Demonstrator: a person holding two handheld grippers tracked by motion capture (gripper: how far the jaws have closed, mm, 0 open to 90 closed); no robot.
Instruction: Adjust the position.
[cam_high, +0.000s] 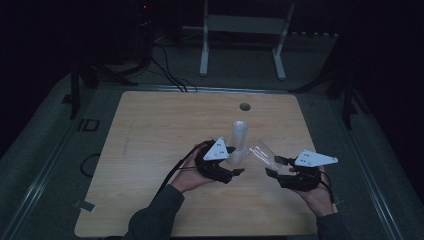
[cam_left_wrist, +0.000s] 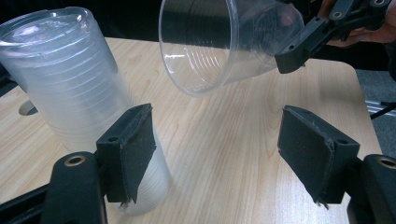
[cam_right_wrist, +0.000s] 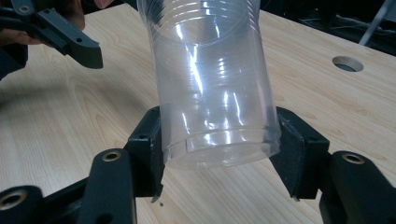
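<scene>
A tall stack of clear plastic cups (cam_high: 239, 137) stands on the wooden table (cam_high: 150, 150). My left gripper (cam_high: 235, 161) is at the foot of the stack, open. In the left gripper view the stack (cam_left_wrist: 65, 84) rises behind the left pad (cam_left_wrist: 133, 149), while the other pad (cam_left_wrist: 310, 154) stands far off it. My right gripper (cam_high: 274, 166) is shut on a single clear cup (cam_high: 262, 151) near its base. That cup is tilted, its mouth toward the stack. In the right gripper view both pads press the cup (cam_right_wrist: 215, 84) at its bottom rim. The single cup (cam_left_wrist: 219, 42) hangs just right of the stack, apart from it.
A round hole (cam_high: 244, 106) is cut in the table near its far edge. Behind the table stands a white frame (cam_high: 245, 25), with cables (cam_high: 167, 70) on the dark floor. The room is dim. The person's sleeves enter from the bottom edge.
</scene>
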